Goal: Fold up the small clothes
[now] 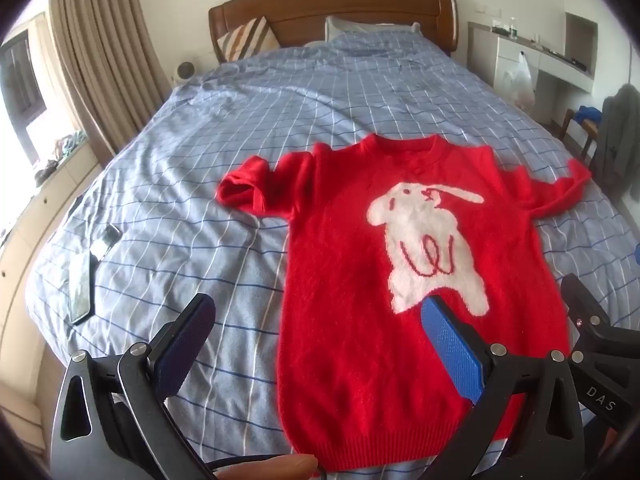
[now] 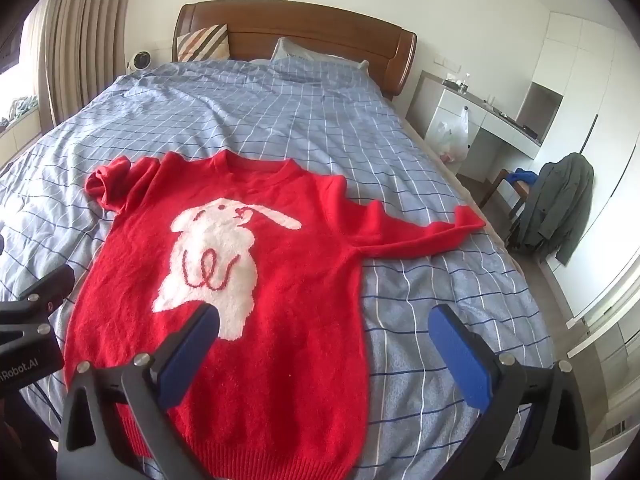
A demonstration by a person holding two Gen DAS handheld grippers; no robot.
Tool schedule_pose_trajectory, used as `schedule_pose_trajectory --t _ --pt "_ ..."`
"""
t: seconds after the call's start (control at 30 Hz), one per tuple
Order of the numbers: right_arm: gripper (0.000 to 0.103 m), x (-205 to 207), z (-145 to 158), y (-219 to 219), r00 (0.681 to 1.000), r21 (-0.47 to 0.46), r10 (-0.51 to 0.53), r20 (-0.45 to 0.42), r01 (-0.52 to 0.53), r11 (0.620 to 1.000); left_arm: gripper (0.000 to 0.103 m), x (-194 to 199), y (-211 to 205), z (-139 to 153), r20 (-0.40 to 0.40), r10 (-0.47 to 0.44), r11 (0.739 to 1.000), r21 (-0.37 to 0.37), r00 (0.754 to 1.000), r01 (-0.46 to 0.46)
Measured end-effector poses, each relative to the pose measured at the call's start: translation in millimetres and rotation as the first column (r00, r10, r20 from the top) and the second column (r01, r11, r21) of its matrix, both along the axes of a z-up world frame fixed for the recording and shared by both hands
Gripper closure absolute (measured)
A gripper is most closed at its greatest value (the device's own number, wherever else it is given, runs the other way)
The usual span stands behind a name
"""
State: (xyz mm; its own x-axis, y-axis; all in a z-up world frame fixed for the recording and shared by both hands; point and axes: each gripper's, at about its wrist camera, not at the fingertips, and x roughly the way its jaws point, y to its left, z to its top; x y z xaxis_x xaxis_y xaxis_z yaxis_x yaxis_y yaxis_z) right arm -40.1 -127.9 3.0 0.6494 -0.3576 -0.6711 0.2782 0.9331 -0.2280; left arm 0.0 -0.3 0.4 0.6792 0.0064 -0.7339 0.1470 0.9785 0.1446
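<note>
Left wrist view: my left gripper hangs over the bed, jaws spread wide, nothing between them.
Phone: lies dark and flat on the cover at far left, well apart from the sweater.
Sweater: red, spread flat, front up, collar toward the headboard; my left finger is over bare cover, my right finger over the knit near the hem.
Rabbit: white figure on the chest.
Left sleeve: short and bunched.
Right wrist view: my right gripper has jaws spread wide, holding nothing, over the sweater's right edge.
Right sleeve: stretched out toward the bed edge.
Chair: beside the bed, a grey coat draped on it.
</note>
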Motion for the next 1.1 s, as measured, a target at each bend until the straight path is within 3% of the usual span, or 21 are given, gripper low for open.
schedule_pose_trajectory --t 0.77,0.9,1.1 --pt "0.0 5.5 -6.9 -3.0 1.0 0.011 0.0 -0.022 0.0 1.0 0.0 5.3 5.7 -6.1 -0.007 0.009 1.0 0.011 1.0 -0.009" --pt "0.0 7.3 -9.3 -6.2 1.0 0.004 -0.008 -0.029 0.008 1.0 0.0 11.3 1.9 -10.4 0.02 0.016 0.998 0.065 1.0 -0.018" --pt "0.0 8.9 -8.9 -12.9 0.999 -0.005 -0.026 -0.027 0.026 1.0 0.0 21.4 7.7 -15.9 -0.031 0.026 0.999 0.045 0.999 -0.025"
